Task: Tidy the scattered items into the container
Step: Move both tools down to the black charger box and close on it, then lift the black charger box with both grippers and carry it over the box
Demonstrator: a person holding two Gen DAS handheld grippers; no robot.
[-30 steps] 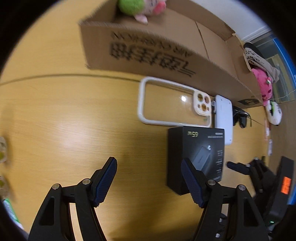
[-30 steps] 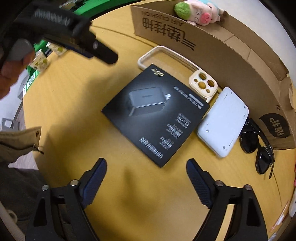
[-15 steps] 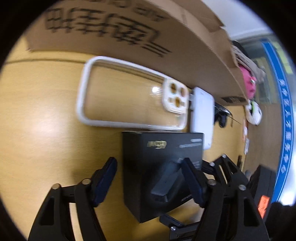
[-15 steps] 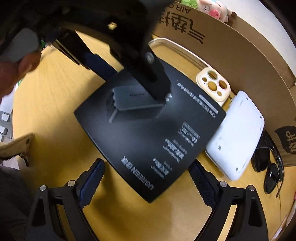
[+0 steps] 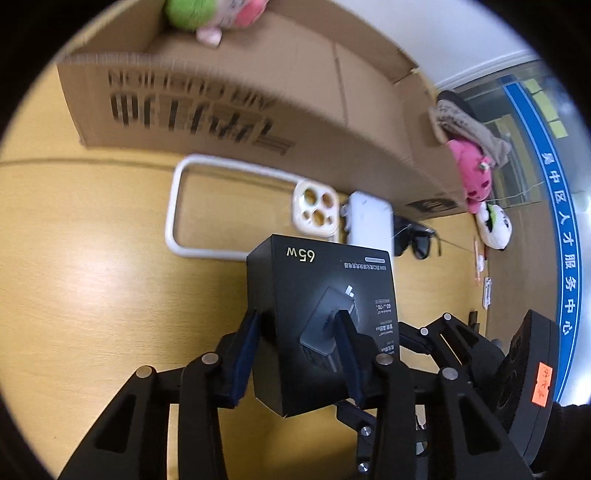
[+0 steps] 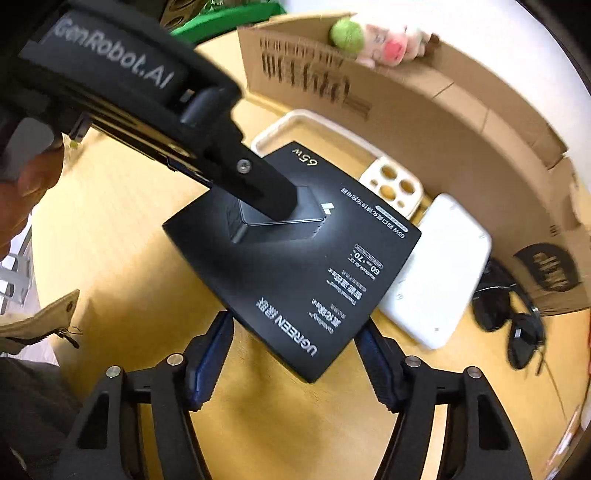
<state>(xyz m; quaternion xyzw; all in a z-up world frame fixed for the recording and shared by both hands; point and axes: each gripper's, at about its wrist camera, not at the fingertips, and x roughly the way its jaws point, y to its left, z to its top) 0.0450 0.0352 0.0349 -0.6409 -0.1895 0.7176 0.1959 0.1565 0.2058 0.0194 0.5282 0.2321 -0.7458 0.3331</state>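
My left gripper (image 5: 297, 350) is shut on a black charger box (image 5: 321, 314) and holds it tilted above the wooden table. In the right wrist view the same box (image 6: 295, 258) sits between the fingers of my right gripper (image 6: 295, 354), which grips its near corner, while the left gripper's finger (image 6: 258, 184) presses on its top. The cardboard box container (image 5: 295, 92) stands behind, with a green and pink plush toy (image 5: 210, 14) inside. A white phone case (image 5: 240, 206), a white power bank (image 5: 369, 221) and black sunglasses (image 5: 413, 240) lie on the table.
A pink plush (image 5: 474, 177) and a white and green plush (image 5: 495, 225) lie right of the cardboard box. The person's hand (image 6: 22, 184) and a beige sleeve (image 6: 40, 325) are at the left. The container wall (image 6: 424, 110) runs close behind the loose items.
My left gripper moved onto the charger box, shut on it and lifted it. My right gripper closed in until its fingers gripped the box's near corner.
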